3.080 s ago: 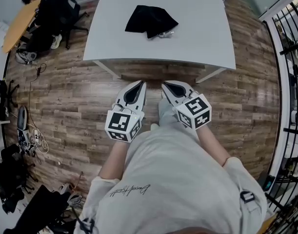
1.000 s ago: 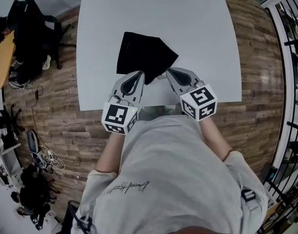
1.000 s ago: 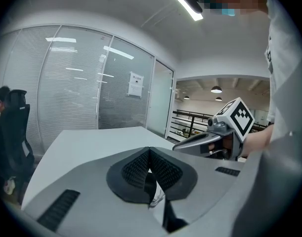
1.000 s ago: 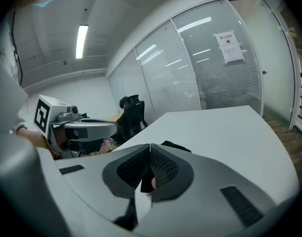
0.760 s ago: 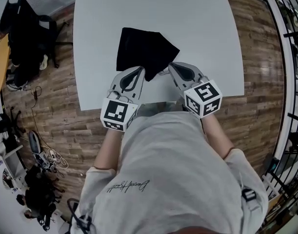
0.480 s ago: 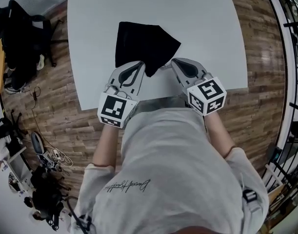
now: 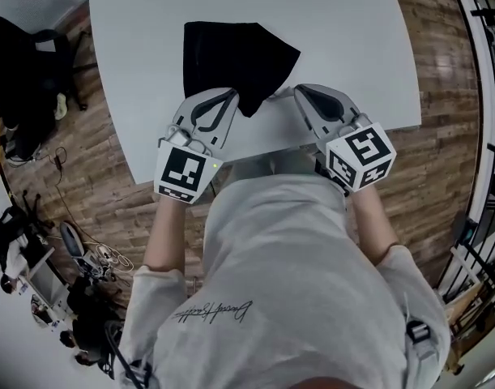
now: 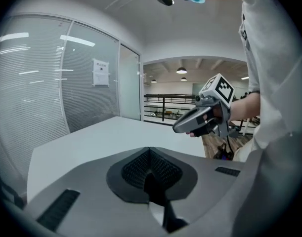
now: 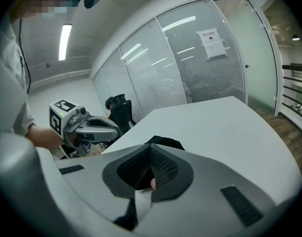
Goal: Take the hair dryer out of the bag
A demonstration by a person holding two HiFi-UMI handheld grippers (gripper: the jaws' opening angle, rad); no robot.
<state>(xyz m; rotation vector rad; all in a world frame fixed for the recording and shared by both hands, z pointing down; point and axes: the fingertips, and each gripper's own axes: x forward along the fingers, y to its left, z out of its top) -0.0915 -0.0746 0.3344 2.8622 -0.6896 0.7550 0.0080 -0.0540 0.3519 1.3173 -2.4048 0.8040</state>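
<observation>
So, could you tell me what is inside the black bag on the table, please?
Nothing inside shows: the black bag lies on the table, its cloth covering any contents. No hair dryer is visible.

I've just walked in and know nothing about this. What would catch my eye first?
A black bag lies on the white table, near its front edge. Just in front of it the person holds the left gripper and the right gripper, each carrying a cube with black-and-white square markers, jaws shut and empty. No hair dryer is visible.
</observation>
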